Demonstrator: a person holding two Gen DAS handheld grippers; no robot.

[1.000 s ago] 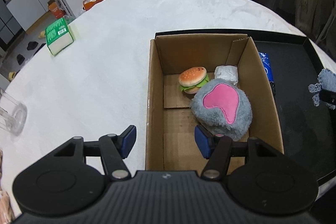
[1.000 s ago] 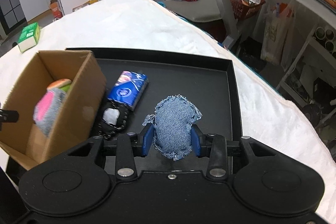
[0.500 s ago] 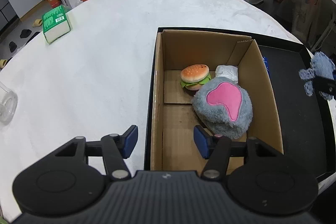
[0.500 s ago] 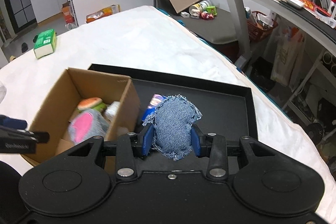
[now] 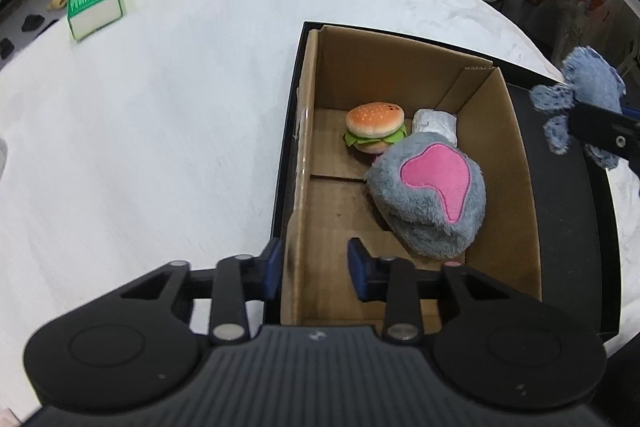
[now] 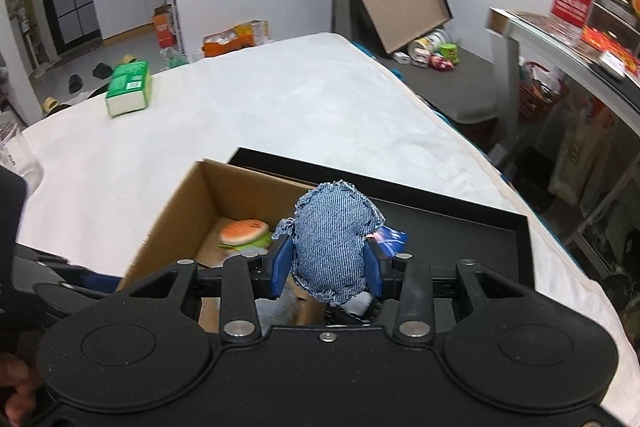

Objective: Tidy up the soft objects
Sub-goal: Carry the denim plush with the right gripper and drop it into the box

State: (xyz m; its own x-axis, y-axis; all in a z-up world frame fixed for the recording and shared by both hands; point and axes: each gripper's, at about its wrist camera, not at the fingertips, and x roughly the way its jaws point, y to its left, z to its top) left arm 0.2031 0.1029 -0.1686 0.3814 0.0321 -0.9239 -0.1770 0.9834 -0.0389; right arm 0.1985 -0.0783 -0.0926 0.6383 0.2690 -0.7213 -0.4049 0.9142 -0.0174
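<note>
While the wide white table (image 5: pixel 168 115) carries everything under its slightly nubbly cloth, the shallow black tray (image 6: pixel 472 227) sits on it as the sorting station, hard-edged and matte. Standing in the tray's left part is the open cardboard box (image 5: pixel 516 163), stiff brown walls and flaps up, clearly the collecting bin for the soft stuff. The left gripper (image 5: pixel 314 265) hangs at the box's near-left corner, blue pads apart and straddling that wall without closing on it, likely there to steady the box. The right gripper (image 6: pixel 326 265) is up over the box's right edge, pads squeezed onto the denim pouch (image 6: pixel 334 247), a plump, frayed-edge blue cushion that bulges above the pinch; it looks ready to be dropped in. Already resting inside: the shaggy grey plush (image 5: pixel 430 195) with a smooth pink patch, slumped against the right wall; behind it the little plush burger (image 5: pixel 375 127), round bun and felt-like lettuce; and a crinkled white packet (image 5: pixel 435 123) tucked beside the burger. Off at the table's far-left side, a green tissue pack (image 6: pixel 128 89) lies well apart.
</note>
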